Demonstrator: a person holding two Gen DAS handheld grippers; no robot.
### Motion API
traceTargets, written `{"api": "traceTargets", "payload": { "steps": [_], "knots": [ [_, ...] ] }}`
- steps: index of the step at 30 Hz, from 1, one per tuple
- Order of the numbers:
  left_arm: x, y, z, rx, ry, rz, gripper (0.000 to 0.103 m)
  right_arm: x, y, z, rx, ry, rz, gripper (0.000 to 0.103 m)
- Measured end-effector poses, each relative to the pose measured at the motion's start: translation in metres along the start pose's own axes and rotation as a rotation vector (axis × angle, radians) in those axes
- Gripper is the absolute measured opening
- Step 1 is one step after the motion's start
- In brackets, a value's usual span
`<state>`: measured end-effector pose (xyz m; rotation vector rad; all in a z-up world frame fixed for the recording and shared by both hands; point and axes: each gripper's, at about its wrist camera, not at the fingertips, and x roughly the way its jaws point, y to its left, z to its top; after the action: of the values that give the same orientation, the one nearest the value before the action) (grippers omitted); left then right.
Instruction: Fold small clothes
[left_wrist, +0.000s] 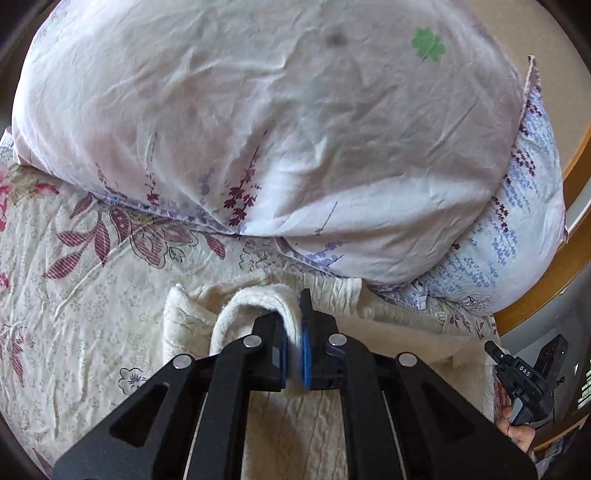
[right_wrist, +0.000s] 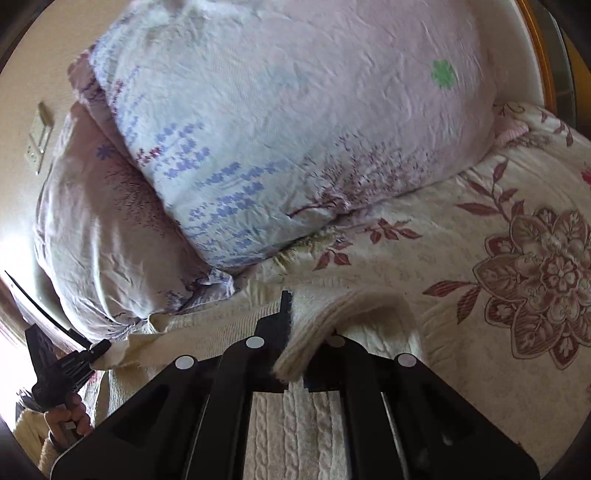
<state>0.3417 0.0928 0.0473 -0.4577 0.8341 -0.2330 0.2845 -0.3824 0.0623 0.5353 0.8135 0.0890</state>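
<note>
A cream cable-knit sweater (left_wrist: 295, 424) hangs between both grippers above the bed. My left gripper (left_wrist: 294, 334) is shut on a rolled ribbed edge of the sweater (left_wrist: 255, 302). My right gripper (right_wrist: 295, 332) is shut on another ribbed edge of the sweater (right_wrist: 321, 332), which drapes over its right finger and hides it. The sweater's knit body (right_wrist: 295, 424) hangs below the jaws. The left gripper (right_wrist: 98, 350) also shows at the lower left of the right wrist view, pinching the cloth. The right gripper's body (left_wrist: 524, 376) shows at the right edge of the left wrist view.
Two large pale floral pillows (left_wrist: 277, 129) are stacked at the head of the bed; they also show in the right wrist view (right_wrist: 295, 129). A floral quilt (right_wrist: 517, 258) covers the bed. A wooden bed frame (left_wrist: 569, 236) curves at the right. A wall switch (right_wrist: 38, 133) is at left.
</note>
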Motion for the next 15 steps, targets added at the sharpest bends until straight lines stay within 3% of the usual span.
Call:
{"api": "traceTargets", "payload": {
  "steps": [2,3,4,6,7,10,13,15],
  "knots": [
    [0.010,0.006,-0.001,-0.031,0.031,0.009,0.010,0.011,-0.009,0.000,0.064,0.056,0.001,0.008],
    [0.012,0.008,-0.002,-0.051,0.041,0.008,0.019,0.014,-0.012,0.001,0.086,0.083,-0.002,0.017],
    [0.010,0.011,-0.002,-0.071,0.047,-0.015,0.040,0.014,-0.015,0.002,0.097,0.100,-0.003,0.031],
    [-0.003,0.015,-0.002,-0.103,0.029,-0.085,0.063,0.001,-0.014,0.007,0.086,0.072,0.010,0.048],
    [-0.013,0.016,-0.002,-0.109,0.010,-0.108,0.069,-0.011,-0.013,0.010,0.066,0.035,0.003,0.050],
    [-0.043,0.025,-0.005,-0.073,-0.015,-0.111,0.070,-0.039,-0.011,0.016,-0.013,-0.023,-0.022,0.050],
    [-0.063,0.040,-0.017,-0.049,0.003,-0.079,0.064,-0.052,-0.023,0.016,-0.035,0.014,-0.041,0.035],
    [-0.068,0.049,-0.027,-0.034,0.023,-0.053,0.059,-0.057,-0.032,0.010,-0.039,0.040,-0.059,0.035]
  ]
}}
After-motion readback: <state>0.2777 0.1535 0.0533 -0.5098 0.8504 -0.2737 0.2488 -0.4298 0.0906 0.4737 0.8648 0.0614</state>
